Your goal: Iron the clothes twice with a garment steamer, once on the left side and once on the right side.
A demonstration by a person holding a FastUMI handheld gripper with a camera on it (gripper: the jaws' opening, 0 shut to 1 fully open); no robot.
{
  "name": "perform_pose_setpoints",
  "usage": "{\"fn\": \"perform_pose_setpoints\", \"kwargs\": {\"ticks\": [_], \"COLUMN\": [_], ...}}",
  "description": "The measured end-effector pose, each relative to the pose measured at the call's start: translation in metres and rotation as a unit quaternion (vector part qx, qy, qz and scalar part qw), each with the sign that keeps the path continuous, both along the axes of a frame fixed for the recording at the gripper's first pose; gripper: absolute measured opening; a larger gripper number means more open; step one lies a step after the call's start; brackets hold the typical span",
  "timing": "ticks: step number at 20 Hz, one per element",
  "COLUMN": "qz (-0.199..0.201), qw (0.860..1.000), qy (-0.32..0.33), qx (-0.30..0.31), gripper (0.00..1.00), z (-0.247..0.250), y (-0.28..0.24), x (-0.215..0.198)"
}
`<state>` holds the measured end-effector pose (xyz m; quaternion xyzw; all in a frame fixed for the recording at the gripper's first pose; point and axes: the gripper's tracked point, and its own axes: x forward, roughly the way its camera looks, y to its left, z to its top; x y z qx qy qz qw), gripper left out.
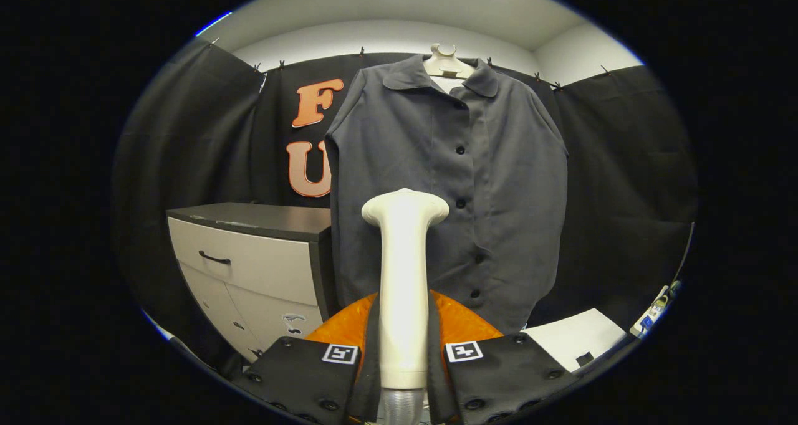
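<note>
Tongs (403,350) clamped on white steamer (404,275) handle, grey shirt (499,182) hanging beyond, cabinet (249,257) alongside

Matt grey cloth shirt (449,188) — smooth, glossy plastic steamer (404,275).

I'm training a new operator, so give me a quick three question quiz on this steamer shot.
1. True or false: the claw is shut on the garment steamer.
2. Does the grey shirt hang A) on a hanger beyond the steamer head, or B) folded on the cabinet?
3. Fill in: the steamer head points toward the ____.

Key: 1 true; 2 A; 3 shirt.
</note>
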<state>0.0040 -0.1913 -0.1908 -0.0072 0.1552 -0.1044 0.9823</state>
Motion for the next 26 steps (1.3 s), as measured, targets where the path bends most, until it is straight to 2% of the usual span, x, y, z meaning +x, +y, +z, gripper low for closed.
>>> {"fn": "perform_pose_setpoints", "kwargs": {"ticks": [9,16,20,26], "qz": [-0.005,-0.004,-0.007,-0.043], "qw": [0.999,0.998,0.999,0.997], "qy": [0.051,0.068,0.041,-0.06], "qx": [0.013,0.014,0.012,-0.034], "gripper": [0.37,0.37,0.37,0.37], "z": [-0.056,-0.061,-0.012,0.118], "y": [0.01,0.013,0.01,-0.016], "x": [-0.037,-0.047,-0.043,-0.024]}}
